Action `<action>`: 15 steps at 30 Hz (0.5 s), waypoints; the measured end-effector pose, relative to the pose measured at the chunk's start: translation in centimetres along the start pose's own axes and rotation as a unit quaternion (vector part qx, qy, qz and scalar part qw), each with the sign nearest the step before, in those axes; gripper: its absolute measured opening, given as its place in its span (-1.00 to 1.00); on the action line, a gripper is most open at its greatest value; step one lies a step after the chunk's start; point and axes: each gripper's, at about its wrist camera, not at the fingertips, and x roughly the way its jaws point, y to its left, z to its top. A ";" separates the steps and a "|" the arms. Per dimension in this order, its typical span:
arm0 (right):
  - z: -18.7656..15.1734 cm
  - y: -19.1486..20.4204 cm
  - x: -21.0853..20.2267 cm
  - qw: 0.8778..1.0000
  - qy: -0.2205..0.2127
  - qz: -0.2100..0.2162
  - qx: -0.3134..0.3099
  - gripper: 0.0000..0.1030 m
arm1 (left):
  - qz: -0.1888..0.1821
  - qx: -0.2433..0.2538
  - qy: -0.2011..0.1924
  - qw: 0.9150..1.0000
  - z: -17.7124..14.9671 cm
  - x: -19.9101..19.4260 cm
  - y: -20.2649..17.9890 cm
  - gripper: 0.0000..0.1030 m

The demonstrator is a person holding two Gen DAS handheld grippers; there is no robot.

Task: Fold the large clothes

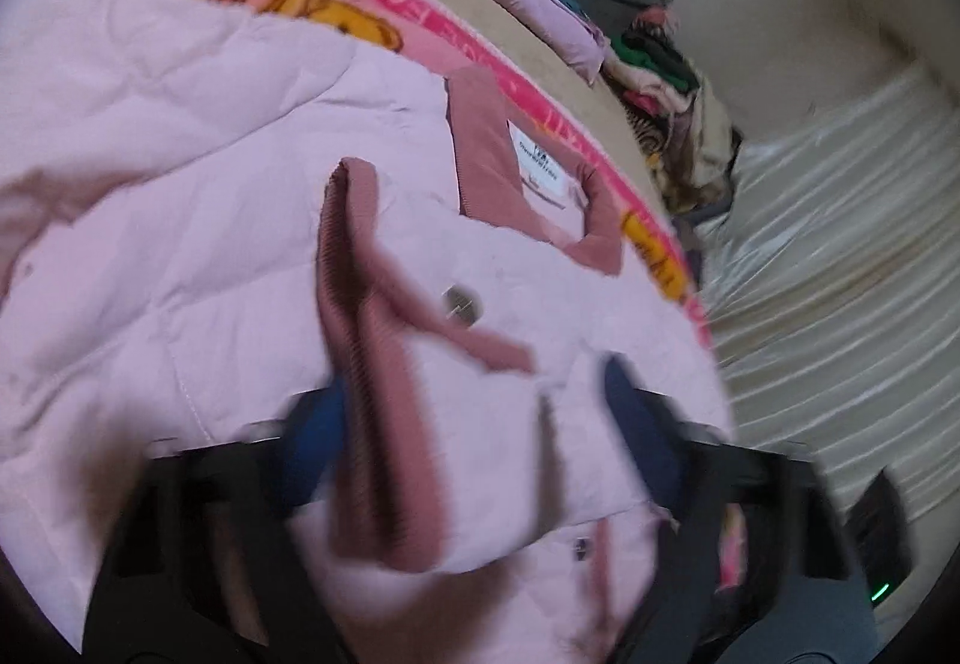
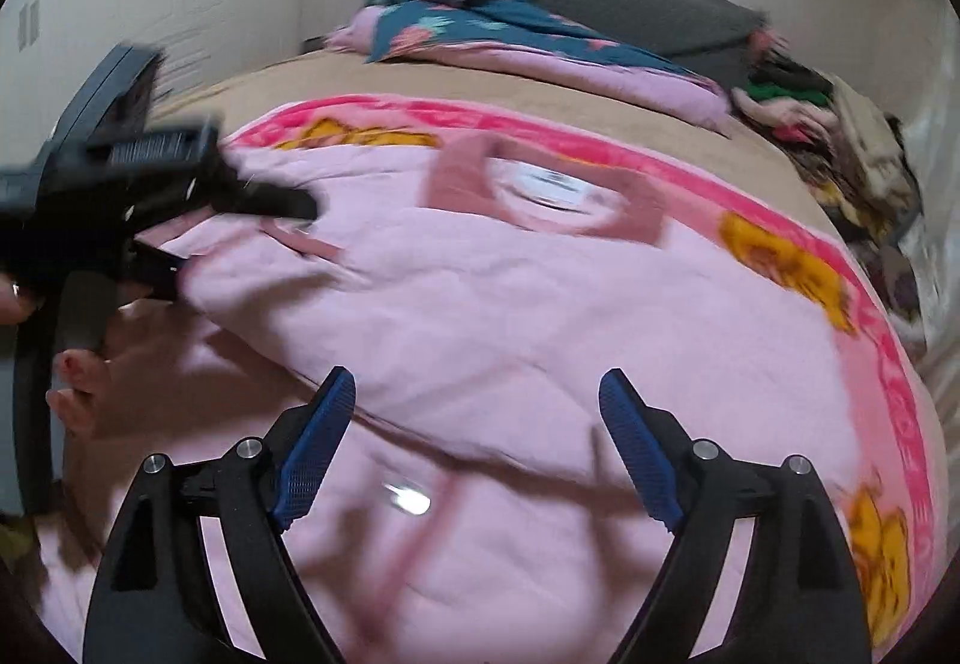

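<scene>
A large pale pink padded jacket [image 1: 180, 220] with a darker pink ribbed collar and a white label lies spread on the bed; it also shows in the right wrist view [image 2: 492, 304]. My left gripper [image 1: 474, 412] holds a fold of the jacket with its ribbed cuff between its blue pads, lifted off the bed. In the right wrist view the left gripper [image 2: 180, 244] is at the jacket's left edge, gripping fabric. My right gripper [image 2: 477, 394] is open and empty, just above the jacket's lower part.
The jacket lies on a pink cartoon blanket [image 2: 780, 256] over a tan bed sheet [image 2: 312, 75]. A teal and pink quilt [image 2: 480, 27] lies by the dark headboard. A pile of clothes [image 2: 828, 135] sits at the bed's right edge.
</scene>
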 end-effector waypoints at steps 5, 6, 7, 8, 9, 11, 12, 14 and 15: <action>-0.9 -6.5 -1.0 0.996 0.007 -0.058 0.070 0.60 | 0.021 0.049 -0.036 0.998 0.5 -1.6 -1.3 -0.78; -0.8 -7.8 -1.1 0.994 0.006 -0.066 0.084 0.60 | 0.027 0.062 -0.049 0.997 0.8 -2.1 -1.7 -0.79; -0.8 -8.7 -1.2 0.993 0.003 -0.069 0.096 0.60 | 0.038 0.079 -0.065 0.994 1.2 -2.9 -2.3 -0.80; -0.7 -9.7 -1.1 0.992 0.000 -0.069 0.108 0.60 | 0.047 0.090 -0.078 0.992 1.5 -3.5 -2.7 -0.80; -0.6 -10.5 -1.0 0.990 -0.001 -0.066 0.121 0.60 | 0.054 0.095 -0.086 0.990 1.8 -3.8 -2.9 -0.80; -0.6 -12.1 -0.4 0.985 0.005 -0.072 0.155 0.60 | 0.068 0.098 -0.095 0.988 2.5 -4.0 -2.4 -0.80; -0.4 -12.6 0.1 0.984 0.010 -0.064 0.164 0.60 | 0.074 0.096 -0.091 0.988 2.7 -3.8 -1.9 -0.80; -0.2 -12.8 1.2 0.984 0.020 -0.060 0.169 0.60 | 0.082 0.085 -0.072 0.990 2.9 -2.9 -0.5 -0.79; -0.1 -12.9 1.5 0.984 0.023 -0.054 0.169 0.60 | 0.086 0.078 -0.061 0.991 2.9 -2.4 0.2 -0.79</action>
